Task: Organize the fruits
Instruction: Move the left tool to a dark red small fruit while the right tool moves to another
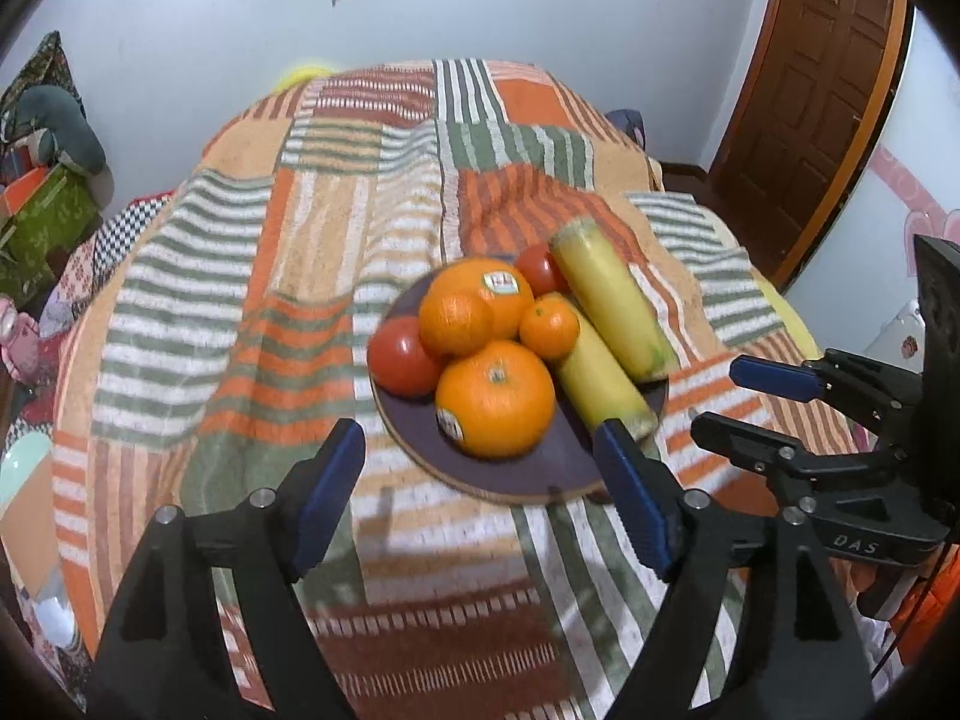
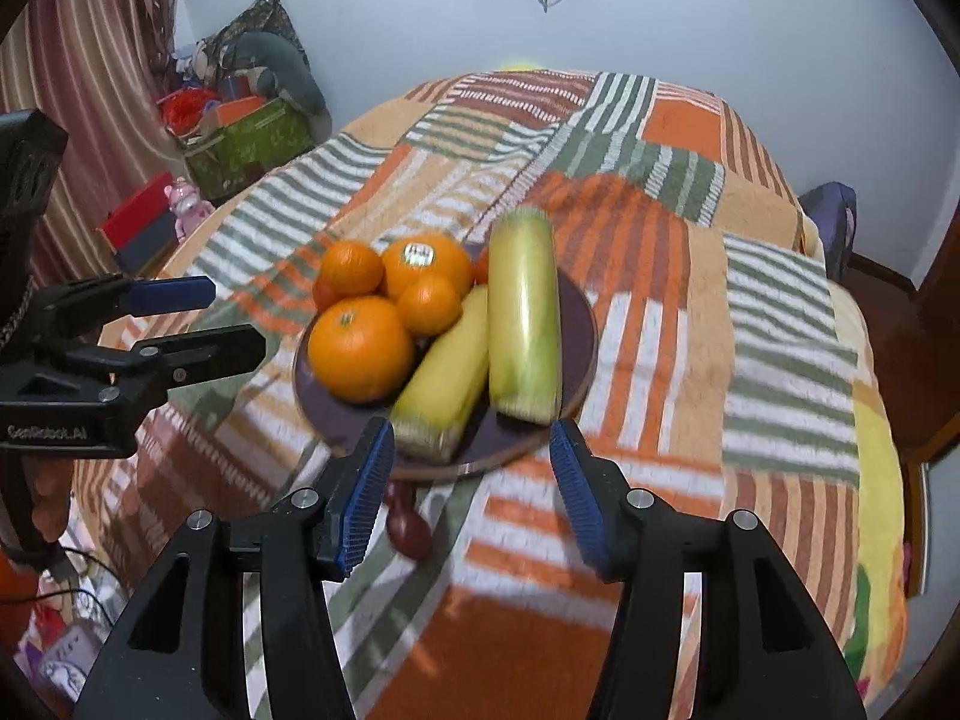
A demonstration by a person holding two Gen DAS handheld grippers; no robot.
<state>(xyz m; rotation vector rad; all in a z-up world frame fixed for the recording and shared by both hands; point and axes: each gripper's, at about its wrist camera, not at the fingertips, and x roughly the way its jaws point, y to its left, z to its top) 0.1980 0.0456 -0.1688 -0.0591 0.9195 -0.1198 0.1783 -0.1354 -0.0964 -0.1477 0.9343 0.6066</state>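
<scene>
A dark purple plate (image 1: 543, 462) (image 2: 576, 330) on a striped cloth holds several oranges, two red tomatoes and two yellow corn cobs. The largest orange (image 1: 495, 397) (image 2: 360, 346) lies at the plate's near side. A tomato (image 1: 401, 355) sits at its left. The corn cobs (image 1: 609, 300) (image 2: 523, 312) lie on the right half. My left gripper (image 1: 480, 480) is open and empty, just short of the plate's near rim. My right gripper (image 2: 474, 468) is open and empty, in front of the corn ends; it shows at the right in the left wrist view (image 1: 720, 396).
The striped patchwork cloth (image 1: 312, 276) (image 2: 690, 276) covers a round table. A small dark red object (image 2: 408, 525) lies on the cloth by the plate's near rim. Boxes and toys (image 2: 240, 132) stand at the left wall. A wooden door (image 1: 810, 96) is at the right.
</scene>
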